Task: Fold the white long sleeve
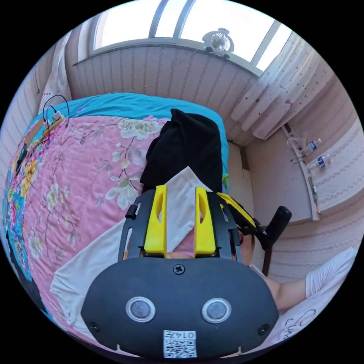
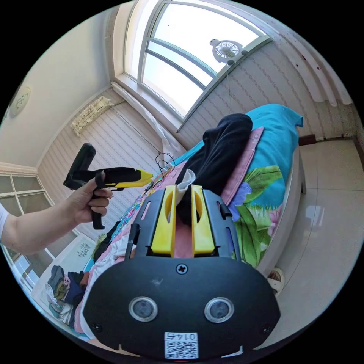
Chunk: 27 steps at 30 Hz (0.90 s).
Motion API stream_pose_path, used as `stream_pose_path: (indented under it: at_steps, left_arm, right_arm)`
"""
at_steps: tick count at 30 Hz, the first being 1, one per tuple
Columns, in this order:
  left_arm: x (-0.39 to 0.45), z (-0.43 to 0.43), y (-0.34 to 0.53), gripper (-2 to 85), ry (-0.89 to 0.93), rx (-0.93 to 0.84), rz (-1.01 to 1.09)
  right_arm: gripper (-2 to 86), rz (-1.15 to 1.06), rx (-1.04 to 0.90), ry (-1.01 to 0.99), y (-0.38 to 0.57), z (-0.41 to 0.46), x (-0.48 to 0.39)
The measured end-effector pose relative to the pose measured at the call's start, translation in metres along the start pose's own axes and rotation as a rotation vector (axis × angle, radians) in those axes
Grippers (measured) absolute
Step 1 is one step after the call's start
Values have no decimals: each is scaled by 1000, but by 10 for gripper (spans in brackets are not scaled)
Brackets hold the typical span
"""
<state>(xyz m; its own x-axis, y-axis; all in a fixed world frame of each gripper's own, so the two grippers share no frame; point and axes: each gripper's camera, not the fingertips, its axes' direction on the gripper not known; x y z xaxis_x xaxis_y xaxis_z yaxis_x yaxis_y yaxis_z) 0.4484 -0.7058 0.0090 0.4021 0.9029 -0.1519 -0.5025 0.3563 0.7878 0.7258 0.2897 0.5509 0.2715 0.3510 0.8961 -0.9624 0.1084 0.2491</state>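
Observation:
The white long sleeve [image 1: 94,261] lies across the pink floral bedspread [image 1: 76,182] and rises to a point in front of a black garment [image 1: 185,151]. My left gripper [image 1: 181,188] has its jaws well apart, with the white cloth showing between them. My right gripper [image 1: 242,218] comes in from the right, its tip hidden behind my left one. In the right gripper view, my right gripper [image 2: 184,186] has narrow-set jaws, and a bunched tip of the white long sleeve [image 2: 185,181] sticks out between them. A hand holds my left gripper [image 2: 146,175] up at the left.
The black garment [image 2: 220,151] is heaped near the bed's edge on the bedspread [image 2: 242,163]. Tiled floor [image 2: 326,212] runs along the bed, with a slipper [image 2: 276,278] on it. A pile of clothes [image 2: 64,288] lies low at the left. A small fan [image 1: 219,41] stands on the window sill.

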Motion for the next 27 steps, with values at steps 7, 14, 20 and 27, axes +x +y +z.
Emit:
stream_pose_path:
  at_steps: [7, 14, 20, 27]
  left_arm:
    - [53, 41, -41, 111, -180, -25, 126]
    - [70, 55, -29, 25, -180, -82, 211]
    - [66, -1, 4, -7, -206, -66, 145]
    - [48, -136, 134, -10, -206, 52, -63]
  right_arm:
    - [67, 25, -20, 2, 2, 3, 5]
    - [23, 166, 2, -127, 8, -9, 35]
    - [16, 178, 17, -169, 18, -19, 32]
    - [14, 26, -159, -392, 42, -15, -23]
